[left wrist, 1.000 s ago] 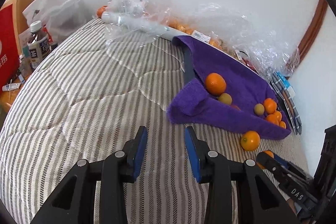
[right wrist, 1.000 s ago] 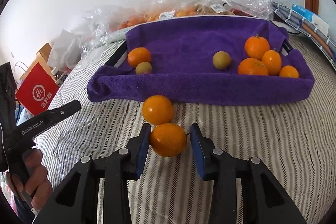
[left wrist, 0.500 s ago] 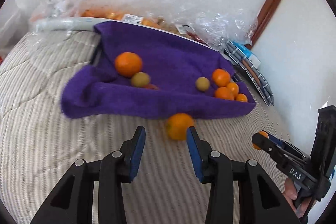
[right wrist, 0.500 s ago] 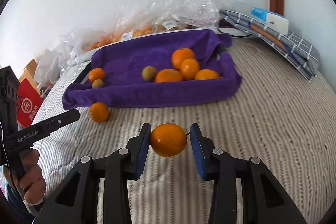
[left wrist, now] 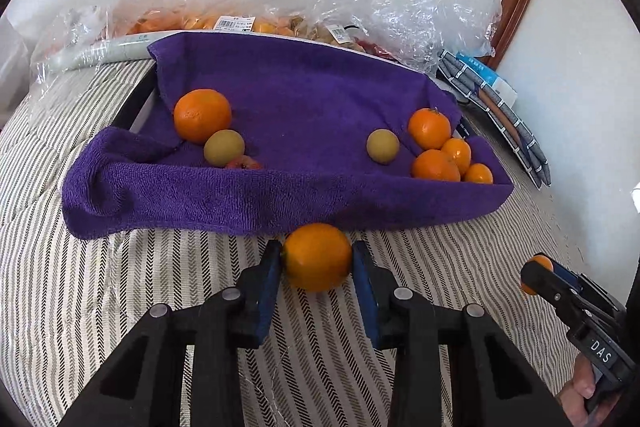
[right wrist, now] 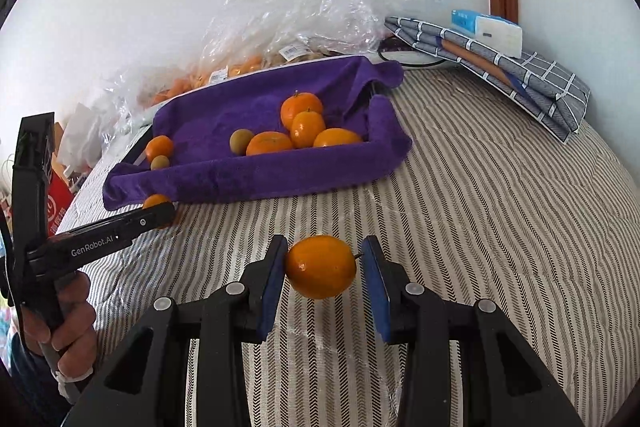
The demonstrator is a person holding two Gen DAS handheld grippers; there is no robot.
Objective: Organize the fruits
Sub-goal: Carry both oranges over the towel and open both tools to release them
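Jaws of both grippers have closed, left gripper [left wrist: 317, 259] and right gripper [right wrist: 322, 265] each clamping an orange.

One orange [left wrist: 317, 255] sits on the striped cover just in front of the purple towel tray [left wrist: 280, 195]. A 2nd orange [right wrist: 320, 266] is off the cover. In the tray – 1 big orange [left wrist: 202, 114] w/ a greenish fruit [left wrist: 223, 147] at left, four oranges [left wrist: 436, 165] clustered right, another greenish one [left wrist: 383, 145] nearby.
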